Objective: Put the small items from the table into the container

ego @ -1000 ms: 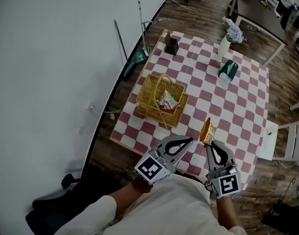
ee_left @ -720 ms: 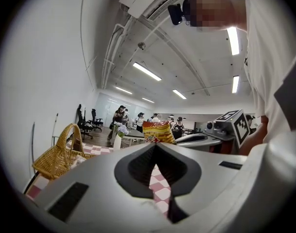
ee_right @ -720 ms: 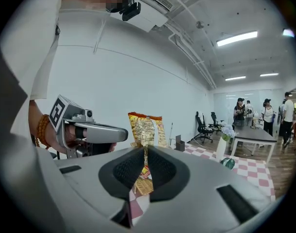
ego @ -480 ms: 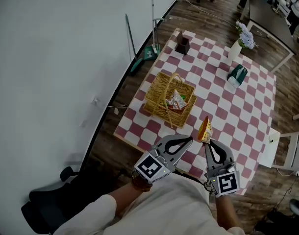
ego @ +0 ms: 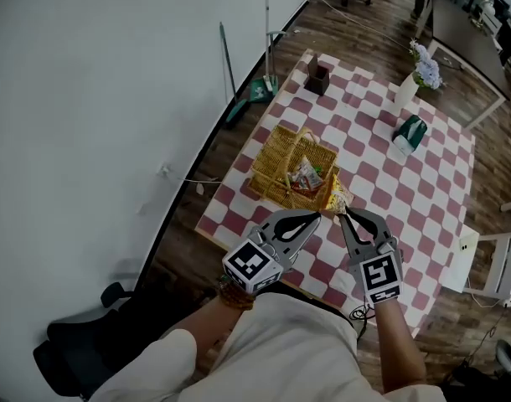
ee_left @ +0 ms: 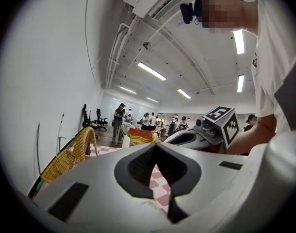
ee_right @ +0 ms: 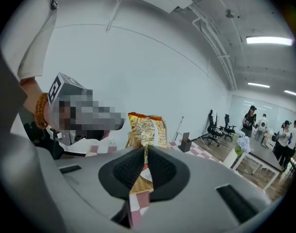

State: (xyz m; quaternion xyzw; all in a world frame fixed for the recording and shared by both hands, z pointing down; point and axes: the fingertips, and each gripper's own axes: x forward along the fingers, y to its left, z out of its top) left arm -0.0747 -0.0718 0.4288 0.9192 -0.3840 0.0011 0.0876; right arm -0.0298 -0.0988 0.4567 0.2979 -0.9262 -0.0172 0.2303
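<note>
A woven yellow basket (ego: 282, 167) with a handle stands on the checkered table (ego: 385, 187) and holds a few snack packets (ego: 306, 175). My right gripper (ego: 340, 211) is shut on a yellow-orange snack packet (ego: 334, 197), which hangs at the basket's near right corner. In the right gripper view that packet (ee_right: 147, 129) stands upright, pinched between the jaws (ee_right: 144, 150). Just left of it my left gripper (ego: 319, 214) is shut with nothing in it. The left gripper view shows the basket (ee_left: 70, 155) at the left and the packet (ee_left: 141, 136) ahead.
A white vase of flowers (ego: 420, 72), a green and white box (ego: 408, 131) and a dark brown holder (ego: 317, 78) stand on the far half of the table. A broom (ego: 266, 50) leans on the wall. A white chair (ego: 483, 260) is at the right.
Both grippers have moved forward and left toward the basket. The packet in the right gripper has come from over the table's near part to the basket's near right corner.
</note>
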